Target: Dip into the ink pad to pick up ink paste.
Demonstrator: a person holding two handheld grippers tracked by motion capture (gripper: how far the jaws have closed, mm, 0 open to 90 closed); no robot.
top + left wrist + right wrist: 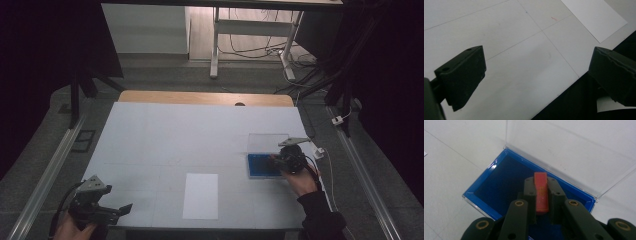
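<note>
A blue box (261, 165) with a clear lid (267, 141) thrown open lies at the right of the table. In the right gripper view the box (499, 182) sits below my right gripper (541, 185), which is shut on a thin red card (541, 192) with gold markings, held over the blue interior. From above, the right gripper (277, 160) hovers over the box's right end. At the table's near left corner my left gripper (125, 209) is open; in its own view the left gripper (536, 70) has nothing between its jaws, with bare table beneath.
A white sheet of paper (201, 195) lies near the front middle of the table; its corner (596, 17) shows in the left gripper view. The table's front edge (564, 90) runs under the left gripper. A wooden strip (205, 97) borders the far side.
</note>
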